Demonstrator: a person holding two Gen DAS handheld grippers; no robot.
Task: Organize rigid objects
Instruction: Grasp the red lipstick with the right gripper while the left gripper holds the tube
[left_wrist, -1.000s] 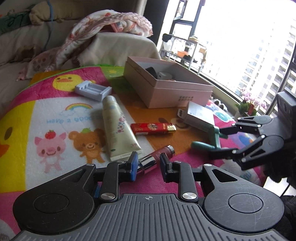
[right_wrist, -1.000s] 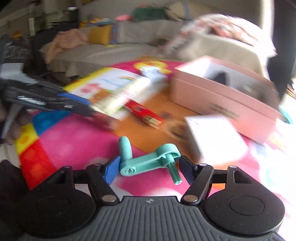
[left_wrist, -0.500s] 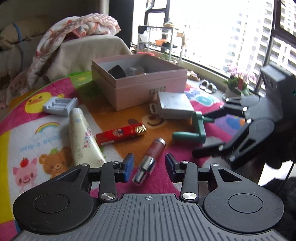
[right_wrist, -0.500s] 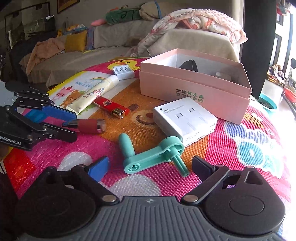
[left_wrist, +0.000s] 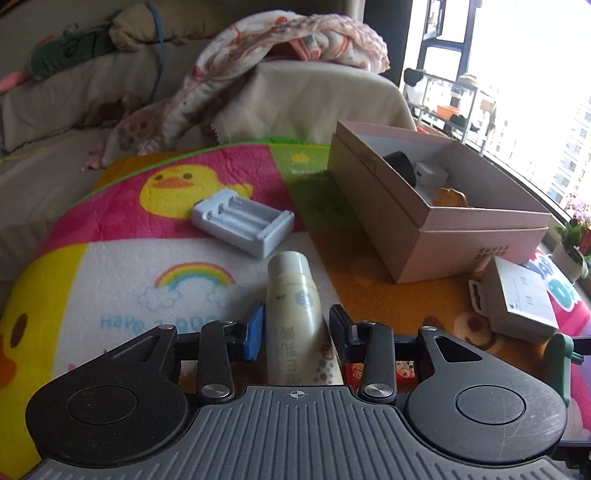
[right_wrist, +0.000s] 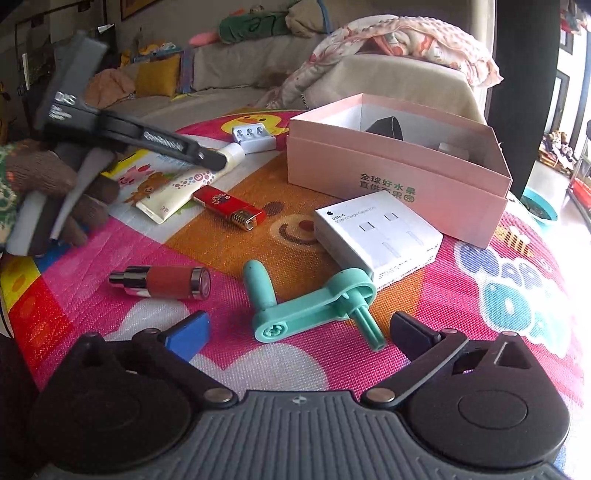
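At frame bottom, the left claw (left_wrist: 295, 328) stands part-open astride the cream tube (left_wrist: 293, 314), pads apart from it. The right claw (right_wrist: 297, 332) is opening wide around the teal crank (right_wrist: 314, 310), untouched.

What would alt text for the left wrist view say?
The left gripper straddles a cream tube lying on a cartoon play mat, its pads not pressing it. Beyond lie a white battery charger and an open pink box.

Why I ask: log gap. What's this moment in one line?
left gripper: open astride cream plastic lotion tube | right gripper: jaws opening, mint-green plastic crank between, ungripped
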